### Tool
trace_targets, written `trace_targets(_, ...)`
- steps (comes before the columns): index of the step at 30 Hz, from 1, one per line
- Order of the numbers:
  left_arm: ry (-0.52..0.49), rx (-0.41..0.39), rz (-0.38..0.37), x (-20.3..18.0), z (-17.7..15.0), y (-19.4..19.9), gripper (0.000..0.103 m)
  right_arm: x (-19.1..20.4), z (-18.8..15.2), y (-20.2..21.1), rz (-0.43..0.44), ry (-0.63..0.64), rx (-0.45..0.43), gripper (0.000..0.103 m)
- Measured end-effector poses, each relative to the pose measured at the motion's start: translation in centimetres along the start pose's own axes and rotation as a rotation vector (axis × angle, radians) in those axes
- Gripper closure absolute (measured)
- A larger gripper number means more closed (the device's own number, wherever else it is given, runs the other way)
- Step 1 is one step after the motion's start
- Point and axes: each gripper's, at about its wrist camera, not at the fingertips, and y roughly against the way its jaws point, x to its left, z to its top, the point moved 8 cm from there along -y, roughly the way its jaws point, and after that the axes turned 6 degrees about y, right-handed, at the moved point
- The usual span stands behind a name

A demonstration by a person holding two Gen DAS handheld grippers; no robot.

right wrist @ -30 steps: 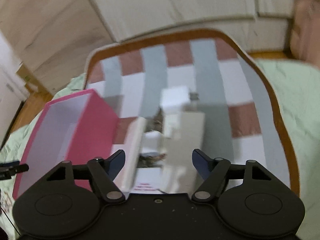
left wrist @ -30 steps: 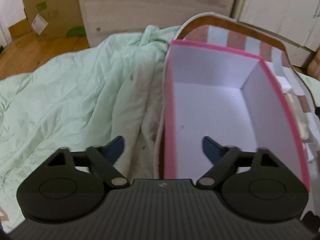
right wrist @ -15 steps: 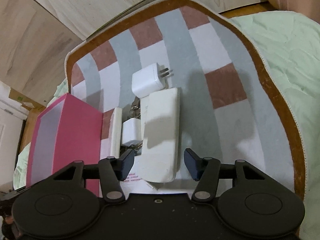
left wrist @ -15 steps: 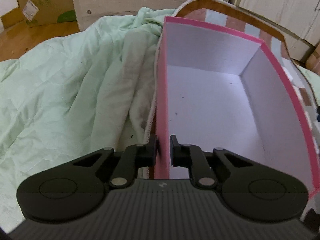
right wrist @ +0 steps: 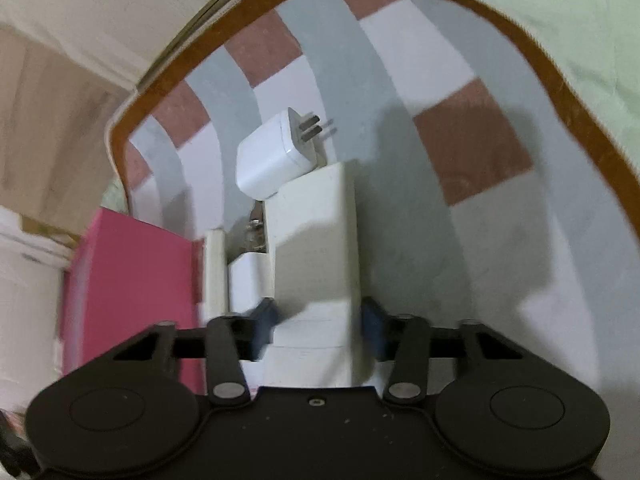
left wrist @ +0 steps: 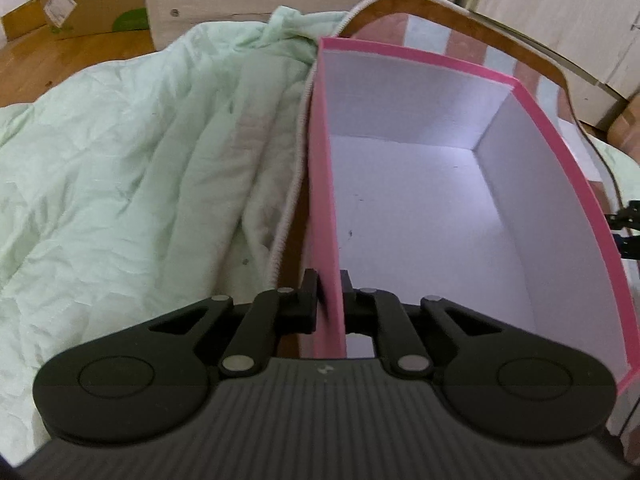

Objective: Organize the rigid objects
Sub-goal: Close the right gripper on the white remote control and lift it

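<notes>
Right wrist view, nearest: right gripper (right wrist: 318,326) pointed steeply down over the long white block (right wrist: 316,256), likely a power bank; jaws were closing, one finger on each long side of its near end, pads not clearly pressing yet.
Block, handling: judged rigid, smooth-cased and fairly dense for its size; a slick shell could slip under a light pinch. Best hold judged to be across the narrow width at mid-length, not at the near end, where it may tip.
Block, location: it lay flat on the checked mat (right wrist: 472,240), just right of the pink box (right wrist: 128,292).
Adjacent items: a small white adapter (right wrist: 250,284) and a slim white bar (right wrist: 214,272) sat between block and box; something metallic behind them was too obscured to identify.
Farther: white plug charger (right wrist: 272,160), prongs pointing away, touched the block's far end. Judged light, hard and easily knocked during a lift.
Left wrist view, nearest: left gripper (left wrist: 329,300) angled down, jaws clamped on the box's near left wall, one finger inside and one outside.
Box, handling: thin card walls, judged light and flexible; interior empty.
Beyond: green quilt (left wrist: 140,168) on the bed, left of the box.
</notes>
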Motion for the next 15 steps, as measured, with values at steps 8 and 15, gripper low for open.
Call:
trace_targets(8, 0.012, -0.005, -0.022, 0.2, 0.0, 0.2, 0.094, 1.7, -0.3, 2.2, 0.068, 0.064, -0.054, 0.082)
trace_targets(15, 0.097, 0.013, -0.026, 1.0, -0.1, -0.1, 0.094, 5.4, 0.1, 0.9, -0.147, 0.35, 0.005, 0.08)
